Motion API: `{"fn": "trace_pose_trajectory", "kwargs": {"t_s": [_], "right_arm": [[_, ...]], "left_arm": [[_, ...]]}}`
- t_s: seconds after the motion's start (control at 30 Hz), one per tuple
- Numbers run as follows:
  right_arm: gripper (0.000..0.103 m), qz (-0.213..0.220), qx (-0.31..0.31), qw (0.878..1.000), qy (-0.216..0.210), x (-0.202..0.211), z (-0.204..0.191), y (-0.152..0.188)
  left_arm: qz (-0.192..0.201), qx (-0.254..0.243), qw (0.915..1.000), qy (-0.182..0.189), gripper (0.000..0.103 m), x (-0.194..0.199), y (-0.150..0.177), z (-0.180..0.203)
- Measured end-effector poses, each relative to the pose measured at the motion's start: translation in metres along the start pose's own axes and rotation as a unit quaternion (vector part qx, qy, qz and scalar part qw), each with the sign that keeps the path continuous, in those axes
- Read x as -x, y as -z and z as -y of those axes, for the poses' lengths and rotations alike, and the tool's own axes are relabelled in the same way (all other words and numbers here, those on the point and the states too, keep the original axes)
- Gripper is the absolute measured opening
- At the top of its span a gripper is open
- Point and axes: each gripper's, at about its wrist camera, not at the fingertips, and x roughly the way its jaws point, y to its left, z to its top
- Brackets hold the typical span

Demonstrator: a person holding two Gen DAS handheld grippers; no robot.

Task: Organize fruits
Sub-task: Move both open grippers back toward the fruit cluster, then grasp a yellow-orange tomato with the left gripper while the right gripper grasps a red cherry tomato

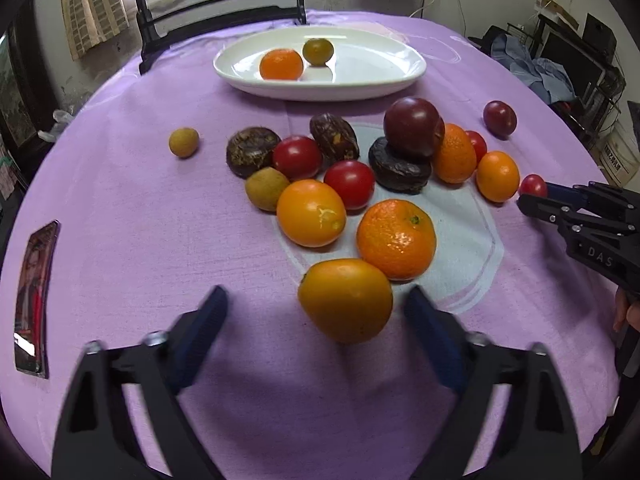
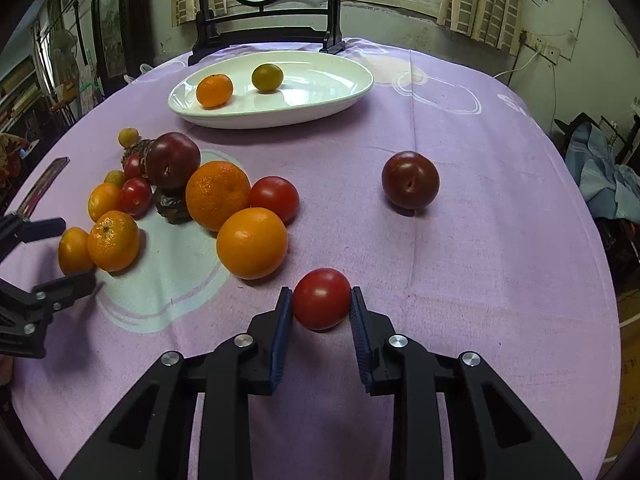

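Note:
A pile of fruits lies on the purple tablecloth: oranges, red tomatoes, dark plums, brown fruits. A white oval plate [image 1: 384,64] at the back holds a small orange [image 1: 281,64] and a greenish fruit [image 1: 318,51]. My left gripper [image 1: 316,304] is open, its fingers on either side of a yellow-orange fruit [image 1: 346,300] without touching it. My right gripper [image 2: 322,300] is shut on a red tomato [image 2: 322,298] resting on the cloth; it also shows in the left wrist view [image 1: 534,194]. The plate [image 2: 340,84] shows in the right wrist view too.
A lone dark plum [image 2: 410,180] lies right of the pile. A small yellow fruit [image 1: 183,142] lies apart on the left. A flat packet [image 1: 34,296] lies near the left table edge. A black wooden stand [image 1: 220,12] rises behind the plate.

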Motion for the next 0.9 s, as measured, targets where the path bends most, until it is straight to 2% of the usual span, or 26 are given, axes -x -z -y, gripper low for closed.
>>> {"fn": "trace_pose_trajectory", "kwargs": {"t_s": [0.03, 0.1, 0.17, 0.2, 0.4, 0.47, 0.63, 0.77, 0.9], "right_arm": [[0.029, 0.000, -0.002, 1.000, -0.003, 0.000, 0.001, 0.000], [0.029, 0.000, -0.005, 1.000, -0.008, 0.001, 0.003, 0.001], [0.029, 0.001, -0.008, 1.000, -0.011, 0.000, 0.004, 0.001], [0.029, 0.001, -0.009, 1.000, -0.013, 0.000, 0.004, 0.001], [0.028, 0.002, -0.019, 0.999, -0.026, 0.001, 0.008, 0.002], [0.028, 0.006, -0.019, 0.999, -0.033, 0.007, 0.008, 0.002], [0.028, 0.035, -0.018, 0.998, -0.052, 0.030, 0.006, -0.002], [0.028, 0.058, -0.005, 0.996, -0.069, 0.046, 0.000, -0.022], [0.028, 0.077, 0.028, 0.995, -0.061, 0.049, -0.015, -0.061]], "left_arm": [[0.002, 0.004, 1.0000, 0.000, 0.072, 0.001, -0.001, 0.001], [0.005, -0.005, 1.0000, 0.007, 0.062, 0.002, -0.002, 0.006], [0.006, -0.018, 0.9997, 0.018, 0.043, 0.003, -0.002, 0.012], [0.009, -0.022, 0.9996, 0.017, 0.041, 0.005, -0.002, 0.015], [0.009, -0.002, 0.9993, 0.037, 0.040, 0.012, 0.001, 0.006], [0.020, -0.002, 0.9992, 0.036, 0.040, 0.021, 0.001, 0.003], [0.057, 0.005, 0.9963, 0.064, 0.040, 0.051, -0.008, -0.007], [0.080, -0.005, 0.9946, 0.065, 0.040, 0.064, -0.039, -0.011], [0.098, -0.011, 0.9939, 0.048, 0.040, 0.059, -0.083, -0.011]]}}
